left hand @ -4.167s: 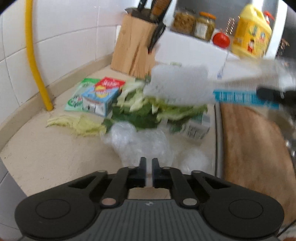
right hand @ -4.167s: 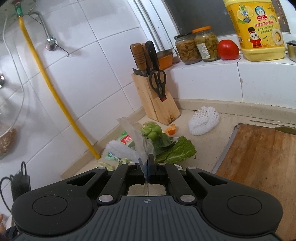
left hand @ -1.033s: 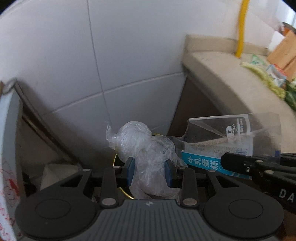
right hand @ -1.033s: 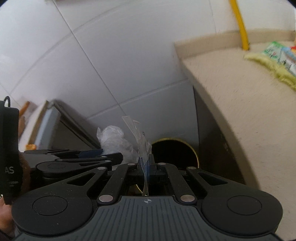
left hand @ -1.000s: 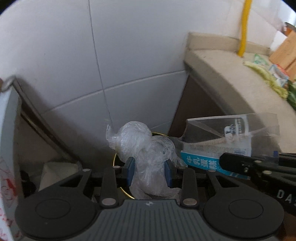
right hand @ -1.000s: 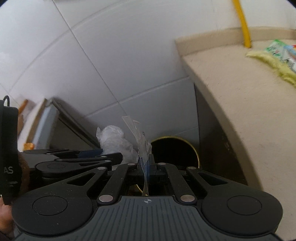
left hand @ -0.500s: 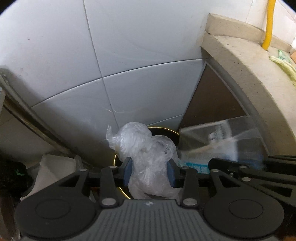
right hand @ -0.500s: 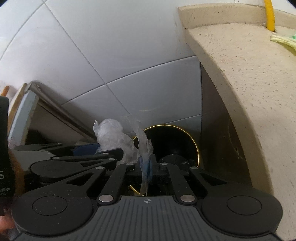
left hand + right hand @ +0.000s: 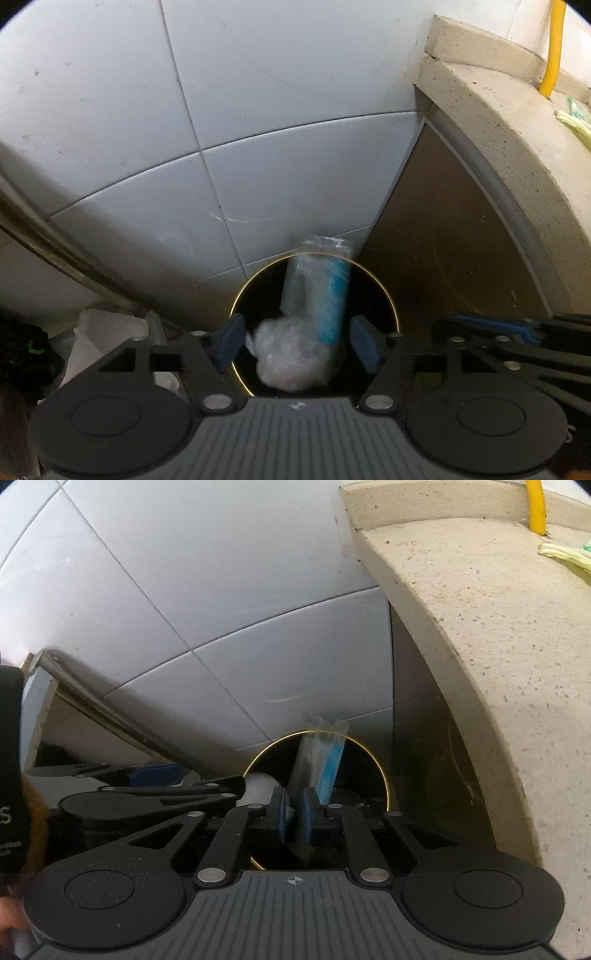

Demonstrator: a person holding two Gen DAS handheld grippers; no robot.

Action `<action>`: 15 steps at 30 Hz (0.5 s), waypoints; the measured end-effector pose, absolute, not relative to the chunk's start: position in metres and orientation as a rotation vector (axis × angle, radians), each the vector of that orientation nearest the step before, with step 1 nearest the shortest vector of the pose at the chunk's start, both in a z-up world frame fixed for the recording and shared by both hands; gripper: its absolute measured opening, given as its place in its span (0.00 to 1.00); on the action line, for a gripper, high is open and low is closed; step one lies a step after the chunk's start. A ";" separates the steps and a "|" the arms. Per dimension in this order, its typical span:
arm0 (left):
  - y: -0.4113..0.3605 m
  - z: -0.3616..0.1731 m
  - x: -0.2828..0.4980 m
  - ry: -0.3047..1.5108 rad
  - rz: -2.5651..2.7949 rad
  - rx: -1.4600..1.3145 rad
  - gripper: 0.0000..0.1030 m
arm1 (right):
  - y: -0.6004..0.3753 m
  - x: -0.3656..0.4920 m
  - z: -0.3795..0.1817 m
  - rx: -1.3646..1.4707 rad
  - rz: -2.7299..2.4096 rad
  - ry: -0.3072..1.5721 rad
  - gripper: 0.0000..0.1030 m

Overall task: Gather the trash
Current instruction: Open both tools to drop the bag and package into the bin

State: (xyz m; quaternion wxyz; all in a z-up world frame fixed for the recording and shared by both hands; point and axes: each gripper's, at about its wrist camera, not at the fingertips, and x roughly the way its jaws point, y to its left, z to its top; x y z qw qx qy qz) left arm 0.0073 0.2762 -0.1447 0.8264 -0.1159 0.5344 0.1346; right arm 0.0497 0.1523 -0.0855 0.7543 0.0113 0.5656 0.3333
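Trash shows in the left wrist view as two pieces over a round black bin with a thin gold rim (image 9: 384, 295): a crumpled wad of clear plastic film (image 9: 291, 363) and, just above it and overlapping it, a clear wrapper with a blue strip (image 9: 319, 291). Both are blurred and lie within the bin's dark mouth; any print on the blue strip is too smeared to read. The left gripper (image 9: 297, 341) points steeply down at the bin, its jaws opening, blue pads wide apart with the wad between them but touching neither. To the right, part of the other gripper's black linkage reaches in beside the bin. A white tiled wall (image 9: 258, 110) fills the upper picture, a speckled stone counter edge (image 9: 517, 122) curves down the right with a yellow hose (image 9: 554, 48) standing on it, and white crumpled paper (image 9: 96, 332) lies at lower left. In the right wrist view, the right gripper (image 9: 295, 818) also aims down at the same bin (image 9: 380, 771); its jaws are opening, a narrow gap between the blue pads, and the wrapper (image 9: 321, 760) stands tilted beyond them. Its lower end seems to reach down into the gap, but whether it still touches a pad cannot be told. The left gripper's arms (image 9: 155, 801) lie at left, with a glimpse of the white wad (image 9: 258, 786) behind them. A black band at the far left edge bears white lettering, of which only an "S" is legible.
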 end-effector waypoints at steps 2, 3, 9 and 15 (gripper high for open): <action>0.277 -0.145 0.008 1.139 0.274 -0.259 0.67 | 0.151 0.048 -0.083 0.024 0.721 1.228 0.16; 0.277 -0.145 0.008 1.140 0.269 -0.262 0.67 | 0.150 0.048 -0.082 0.028 0.718 1.226 0.17; 0.275 -0.144 0.006 1.142 0.263 -0.244 0.67 | 0.140 0.036 -0.069 0.037 0.704 1.212 0.18; 0.284 -0.136 0.001 1.111 0.275 -0.308 0.67 | 0.115 0.029 -0.051 0.061 0.691 1.175 0.23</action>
